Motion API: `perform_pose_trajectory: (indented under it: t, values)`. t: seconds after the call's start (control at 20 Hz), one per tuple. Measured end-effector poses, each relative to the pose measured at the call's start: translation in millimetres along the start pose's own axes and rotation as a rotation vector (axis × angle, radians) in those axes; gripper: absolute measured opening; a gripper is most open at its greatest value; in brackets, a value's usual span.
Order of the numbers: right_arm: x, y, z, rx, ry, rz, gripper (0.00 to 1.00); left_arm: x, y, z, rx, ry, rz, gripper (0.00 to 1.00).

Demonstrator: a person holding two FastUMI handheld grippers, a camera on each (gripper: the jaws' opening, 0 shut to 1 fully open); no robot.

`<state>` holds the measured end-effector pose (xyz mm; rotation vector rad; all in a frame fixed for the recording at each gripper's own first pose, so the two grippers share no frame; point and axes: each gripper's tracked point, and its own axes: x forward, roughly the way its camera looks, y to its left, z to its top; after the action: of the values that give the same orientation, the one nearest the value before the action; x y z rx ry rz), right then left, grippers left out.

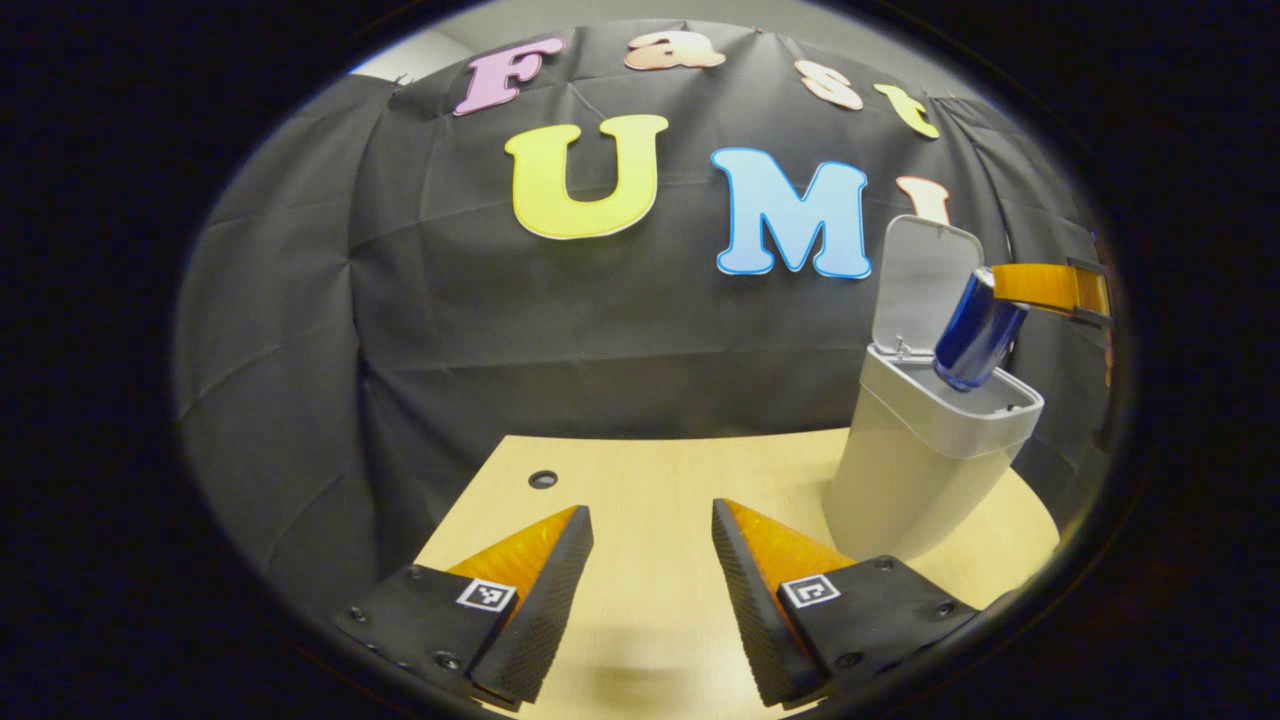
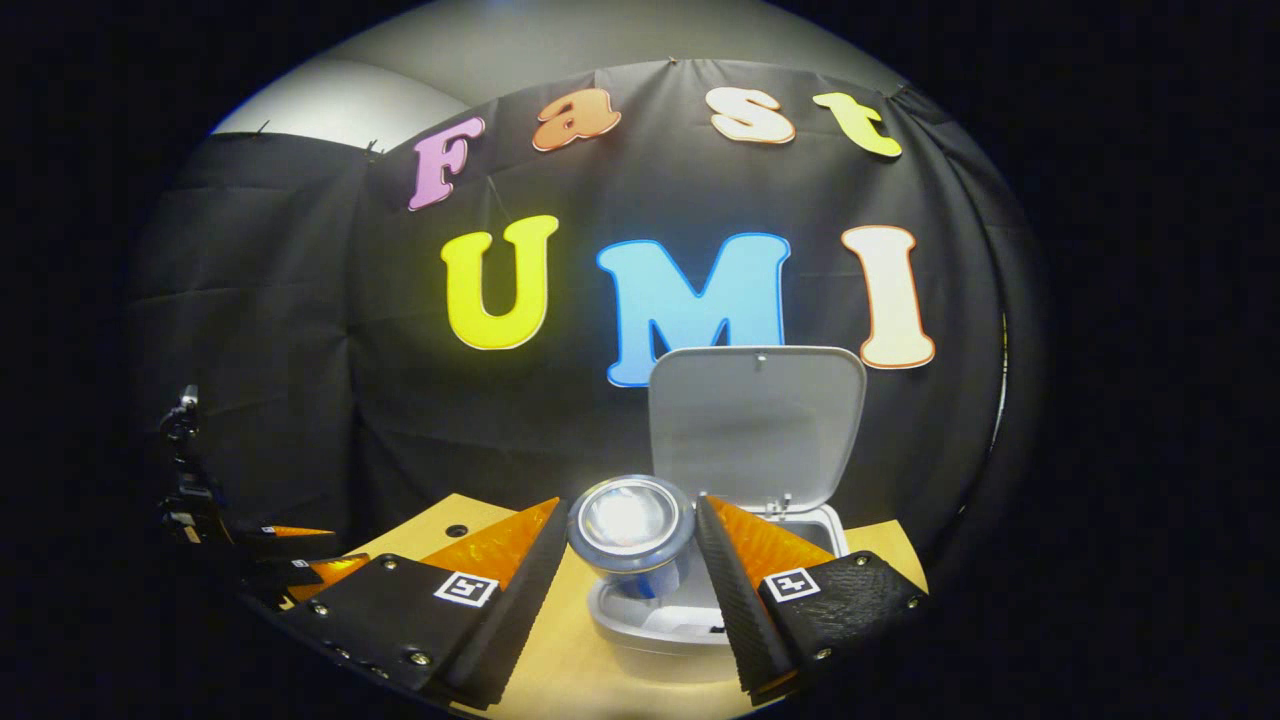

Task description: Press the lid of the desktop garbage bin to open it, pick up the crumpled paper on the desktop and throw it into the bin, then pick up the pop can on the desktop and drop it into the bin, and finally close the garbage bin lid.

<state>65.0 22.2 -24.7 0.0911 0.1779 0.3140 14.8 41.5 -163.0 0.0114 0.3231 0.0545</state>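
R tongs point(image 2: 630, 560) clamping pop can point(image 2: 630, 525), tilted over open bin point(image 2: 690, 625).

In the left gripper view, the left gripper point(image 1: 650, 560) hangs over the wooden table point(image 1: 650, 470) with its fingers spread wide and nothing between them. To the right stands the garbage bin point(image 1: 915, 470), its lid point(image 1: 920, 285) raised upright. The pop can point(image 1: 978, 335) tilts over the opening, its lower end at the rim. The right gripper point(image 1: 1050, 288) reaches in from the edge and seems to grip the can's top.
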Motion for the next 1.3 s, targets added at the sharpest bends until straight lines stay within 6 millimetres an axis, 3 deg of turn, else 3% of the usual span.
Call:
perform_pose_trajectory:
  t: [0.25,0.3,0.35,0.5,0.55,0.6,0.75,0.8,0.85,0.95,1.05,1.1,1.3]
  values:
    - [1.8,-28.1,-11.1,0.009,0.012,-0.066,0.82,7.3,-4.6,-4.6,-0.007,0.013,-0.011,0.81]
    - [3.1,-31.2,-12.7,0.014,0.018,-0.073,0.81,7.8,-5.2,-5.1,-0.007,0.015,-0.012,0.87]
    - [3.9,-34.5,-17.4,0.020,0.025,-0.080,0.82,8.9,-6.1,-6.6,-0.006,0.017,-0.014,0.81]
    - [7.6,-39.5,-24.1,0.034,0.039,-0.090,0.82,10.7,-5.8,-7.4,-0.002,0.021,-0.016,0.81]
    - [8.5,-40.0,-27.0,0.041,0.046,-0.089,0.82,11.7,-5.5,-7.8,-0.001,0.022,-0.015,0.75]
    - [9.0,-40.5,-28.3,0.048,0.052,-0.089,0.82,12.1,-6.1,-8.0,-0.002,0.024,-0.015,0.81]
    - [13.1,-41.8,-32.9,0.065,0.058,-0.096,0.83,14.6,-5.9,-8.7,-0.004,0.026,-0.017,0.84]
    - [12.4,-43.2,-32.8,0.066,0.059,-0.102,0.84,14.9,-6.0,-8.6,-0.006,0.027,-0.017,0.87]
    - [12.8,-43.4,-33.5,0.067,0.060,-0.101,0.85,15.9,-6.1,-9.6,-0.007,0.028,-0.018,0.81]
    - [13.4,-43.6,-32.8,0.069,0.061,-0.103,0.86,17.3,-5.9,-10.4,-0.011,0.030,-0.019,0.81]
    - [12.9,-43.1,-30.8,0.072,0.058,-0.104,0.86,17.8,-6.5,-11.9,-0.017,0.032,-0.021,0.87]
    - [13.4,-43.5,-30.0,0.072,0.057,-0.104,0.86,18.0,-6.7,-12.8,-0.020,0.034,-0.022,0.81]
    - [16.7,-44.9,-16.4,0.055,0.037,-0.109,0.86,21.5,-7.4,-16.8,-0.019,0.044,-0.027,0.82]
